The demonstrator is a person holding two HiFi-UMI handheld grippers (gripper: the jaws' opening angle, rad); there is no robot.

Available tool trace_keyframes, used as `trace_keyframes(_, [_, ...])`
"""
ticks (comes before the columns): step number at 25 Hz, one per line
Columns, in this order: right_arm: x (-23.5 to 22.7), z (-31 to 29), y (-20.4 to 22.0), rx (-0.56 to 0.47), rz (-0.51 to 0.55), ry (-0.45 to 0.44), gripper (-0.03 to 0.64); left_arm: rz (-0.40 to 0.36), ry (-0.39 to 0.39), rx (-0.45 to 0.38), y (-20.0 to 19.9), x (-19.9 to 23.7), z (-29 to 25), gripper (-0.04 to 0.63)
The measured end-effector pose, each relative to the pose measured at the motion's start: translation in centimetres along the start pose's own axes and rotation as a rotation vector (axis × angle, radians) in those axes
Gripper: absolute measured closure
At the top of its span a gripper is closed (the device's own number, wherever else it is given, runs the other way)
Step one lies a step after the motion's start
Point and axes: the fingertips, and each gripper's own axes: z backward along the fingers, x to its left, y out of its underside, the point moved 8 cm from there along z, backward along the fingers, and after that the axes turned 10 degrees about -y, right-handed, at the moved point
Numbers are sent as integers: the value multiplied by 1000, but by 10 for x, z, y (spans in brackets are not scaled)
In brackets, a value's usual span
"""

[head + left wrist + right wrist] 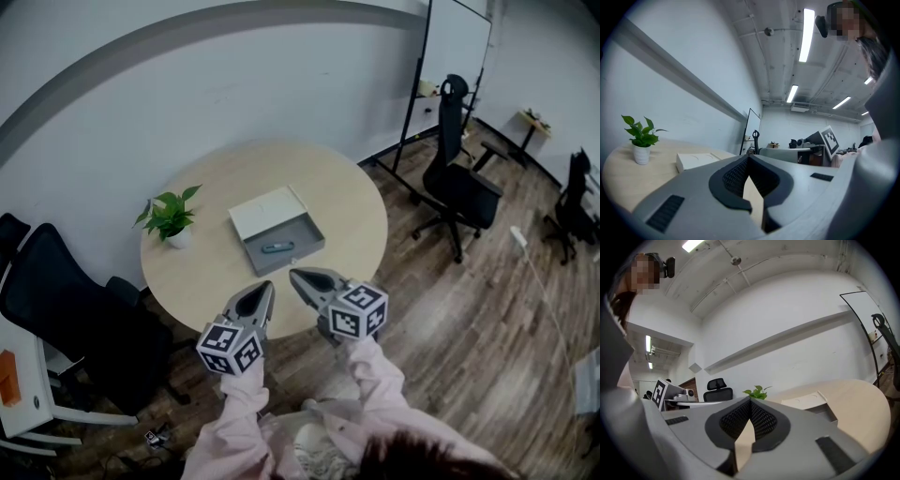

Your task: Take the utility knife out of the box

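Observation:
An open grey box (291, 246) with its white lid (266, 213) folded back lies on the round wooden table (347, 202). A small blue-green utility knife (277, 248) rests inside it. My left gripper (268, 284) and right gripper (293, 275) hover side by side over the table's near edge, just short of the box, both shut with nothing between the tips. The box lid (696, 161) shows in the left gripper view, and the box (818, 404) in the right gripper view. The knife is hidden in both gripper views.
A potted plant (171, 217) stands at the table's left side. Black office chairs stand at the left (66, 300) and at the right (459, 183). A whiteboard (455, 42) leans at the back right. A white wall runs behind the table.

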Motion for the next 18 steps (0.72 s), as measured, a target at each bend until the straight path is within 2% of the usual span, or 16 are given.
trace_keyframes(9, [-14,-8,3,15,-14,18,620,3,8,15,2,8,-13,589])
trace_keyframes(18, [-40,-17,3,44,-30,4,620,32,-16,27,7,16,-33,589])
